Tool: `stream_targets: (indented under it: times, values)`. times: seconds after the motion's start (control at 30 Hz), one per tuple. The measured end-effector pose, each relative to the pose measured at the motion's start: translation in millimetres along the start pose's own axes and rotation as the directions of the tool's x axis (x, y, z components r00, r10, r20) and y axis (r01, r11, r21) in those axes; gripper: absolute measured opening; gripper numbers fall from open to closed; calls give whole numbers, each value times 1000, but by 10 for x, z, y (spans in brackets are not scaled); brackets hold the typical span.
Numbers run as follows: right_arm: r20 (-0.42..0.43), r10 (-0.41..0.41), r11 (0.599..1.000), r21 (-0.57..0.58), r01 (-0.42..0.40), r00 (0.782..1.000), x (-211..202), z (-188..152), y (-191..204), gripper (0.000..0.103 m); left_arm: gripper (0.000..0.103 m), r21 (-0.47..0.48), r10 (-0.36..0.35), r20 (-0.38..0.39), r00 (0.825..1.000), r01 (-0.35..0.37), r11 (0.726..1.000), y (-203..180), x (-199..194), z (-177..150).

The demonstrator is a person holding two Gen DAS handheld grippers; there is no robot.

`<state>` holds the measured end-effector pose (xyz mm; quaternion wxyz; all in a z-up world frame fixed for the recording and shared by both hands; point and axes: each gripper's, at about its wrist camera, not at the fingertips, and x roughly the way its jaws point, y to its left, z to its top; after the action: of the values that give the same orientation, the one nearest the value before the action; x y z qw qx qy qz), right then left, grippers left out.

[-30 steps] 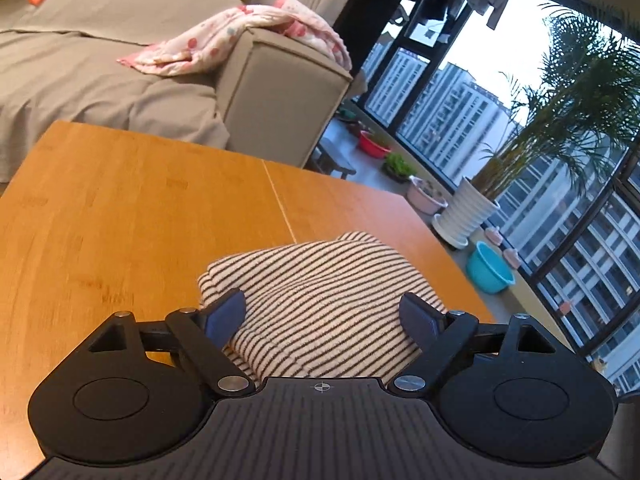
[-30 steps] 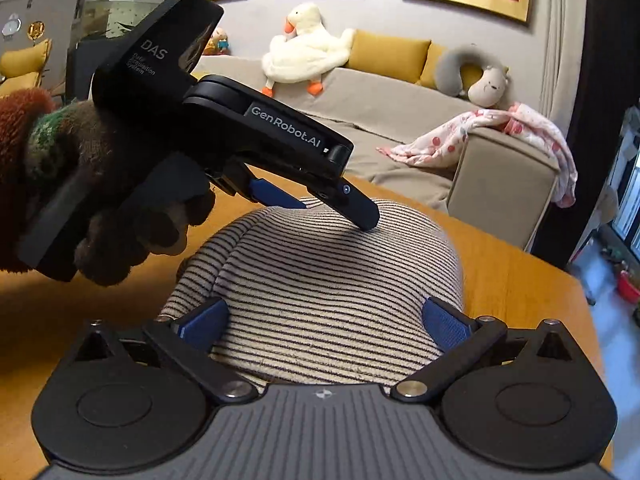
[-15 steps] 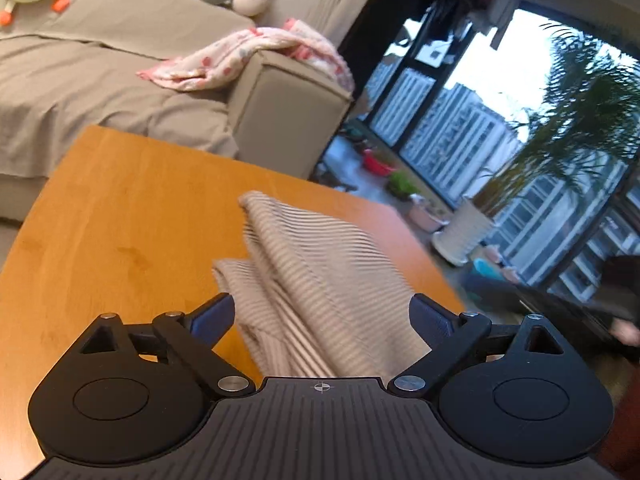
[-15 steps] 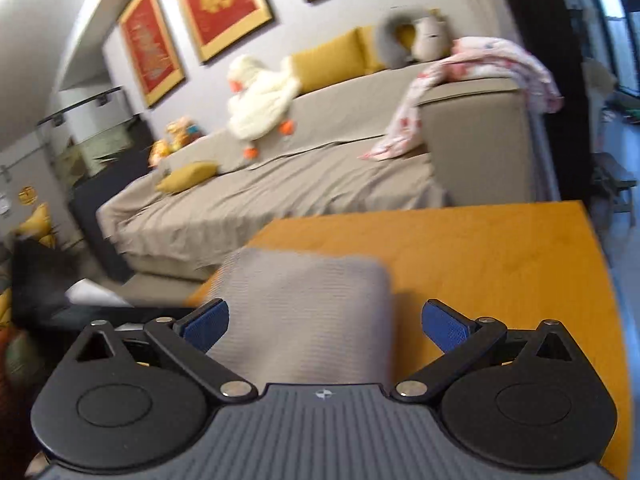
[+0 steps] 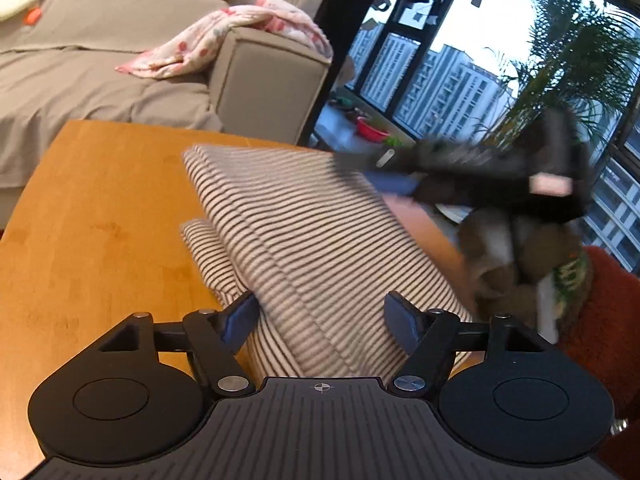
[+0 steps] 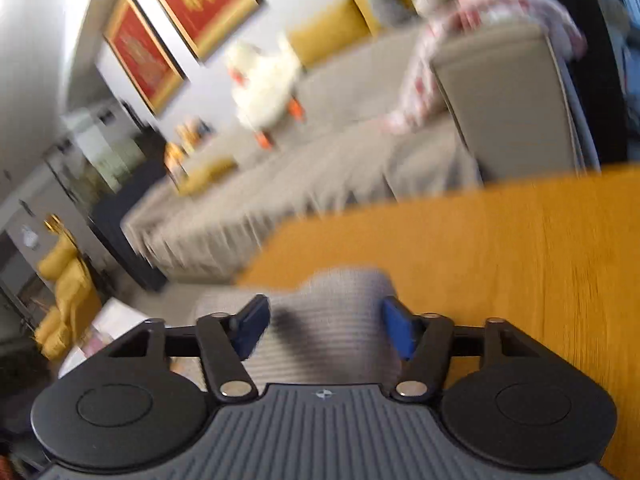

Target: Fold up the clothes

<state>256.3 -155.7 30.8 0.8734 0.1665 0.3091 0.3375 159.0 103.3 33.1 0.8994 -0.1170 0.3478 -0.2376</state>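
A folded striped garment [image 5: 304, 232] is tilted up off the orange wooden table [image 5: 100, 220]; its near end lies between the pads of my left gripper [image 5: 322, 318], whose jaws stand apart around the cloth. The right gripper appears blurred at the garment's far right edge in the left wrist view [image 5: 394, 182]. In the right wrist view the garment [image 6: 328, 320] fills the gap of the right gripper [image 6: 326, 326], jaws partly closed around it; the view is blurred.
A beige sofa [image 5: 120, 80] with a pink blanket [image 5: 224, 40] stands behind the table. Windows, a palm plant [image 5: 568, 80] and basins are beyond the table's right edge. A plush duck [image 6: 264, 84] sits on the sofa.
Both grippers have narrowed around the garment. The garment has lifted and tilted further. The right gripper has swung fast, and now shows at the garment's far edge in the left view.
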Motion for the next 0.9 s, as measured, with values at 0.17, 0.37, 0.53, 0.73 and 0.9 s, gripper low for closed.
stream_targets:
  times: [0.17,0.37,0.53,0.73,0.9]
  values:
    - [-85,-141,987,-89,133,986,169,-129,20,60,72,-25,-5,-13,1000,5,1000,78,51,-28]
    - [-93,-161,986,-46,158,983,-40,-316,-73,83,74,-35,-5,-23,1000,4,999,127,83,-56]
    - [-144,-100,993,42,107,985,-276,-480,-163,97,77,-55,-14,-27,1000,13,998,174,111,-95]
    - [-159,-36,999,-18,34,987,-431,-759,149,69,76,-115,-74,-32,997,70,991,261,166,-128]
    - [-148,-55,993,-111,39,987,-500,-762,279,66,76,-115,-83,-35,996,78,990,295,77,-115]
